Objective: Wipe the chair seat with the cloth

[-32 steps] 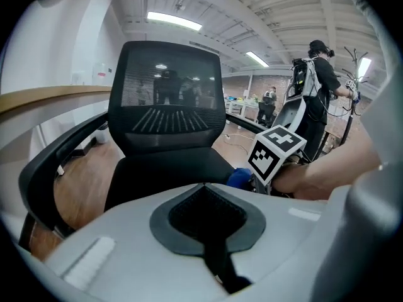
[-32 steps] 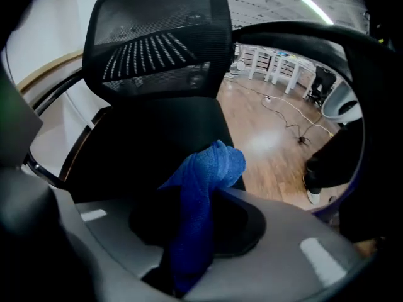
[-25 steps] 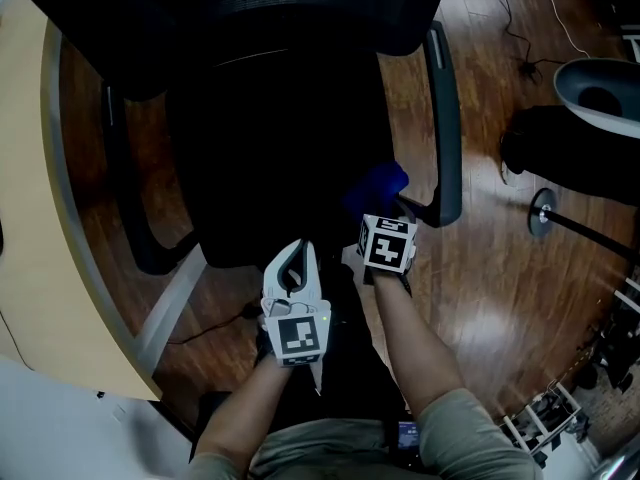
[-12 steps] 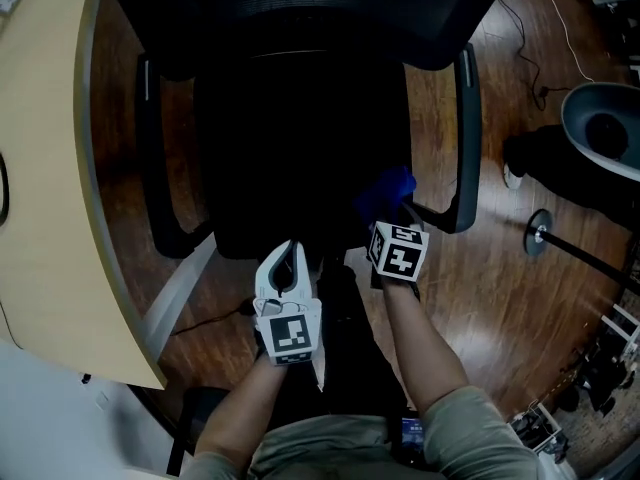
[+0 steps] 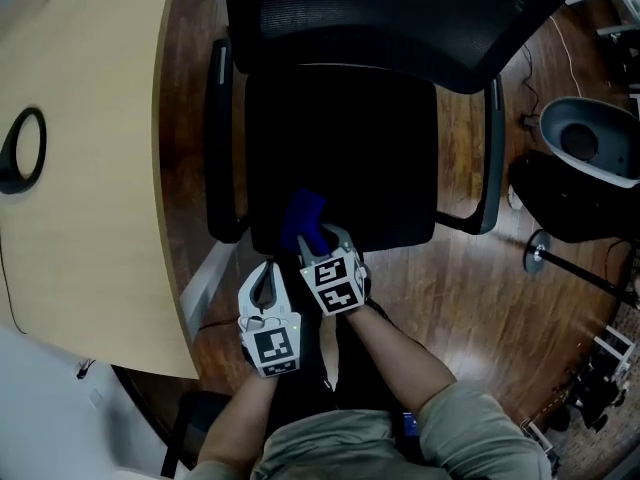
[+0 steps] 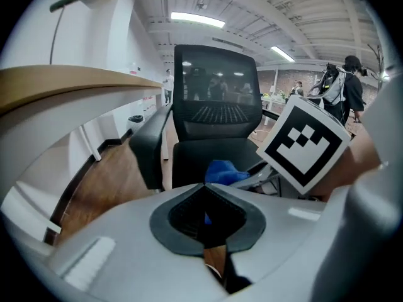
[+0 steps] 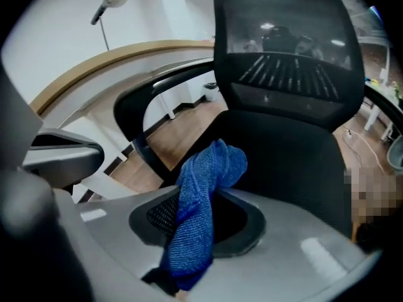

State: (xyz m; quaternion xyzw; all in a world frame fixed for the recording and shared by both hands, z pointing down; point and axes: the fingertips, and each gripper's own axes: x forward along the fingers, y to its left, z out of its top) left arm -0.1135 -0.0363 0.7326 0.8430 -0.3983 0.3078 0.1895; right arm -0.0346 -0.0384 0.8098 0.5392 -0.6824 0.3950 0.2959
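Observation:
The black chair seat (image 5: 345,148) fills the middle of the head view, its mesh backrest (image 5: 400,13) above it. A bunched blue cloth (image 5: 302,220) rests on the seat's front left part, and my right gripper (image 5: 314,245) is shut on it. In the right gripper view the cloth (image 7: 201,187) stands up out of the jaws of the right gripper (image 7: 195,222), over the seat (image 7: 296,162). My left gripper (image 5: 265,280) hangs just off the seat's front left corner, shut and holding nothing. The left gripper view shows the left gripper (image 6: 206,197), the cloth (image 6: 220,172) and the right gripper's marker cube (image 6: 305,145).
A light wooden desk (image 5: 90,168) with a black ring (image 5: 22,148) on it runs close along the chair's left. Armrests (image 5: 222,138) (image 5: 493,148) flank the seat. On the wooden floor to the right stand a grey bin (image 5: 585,143) and a stand's base (image 5: 540,253).
My right gripper has carried the cloth from the seat's front right corner across to its front left part. The left gripper has stayed by the seat's front edge.

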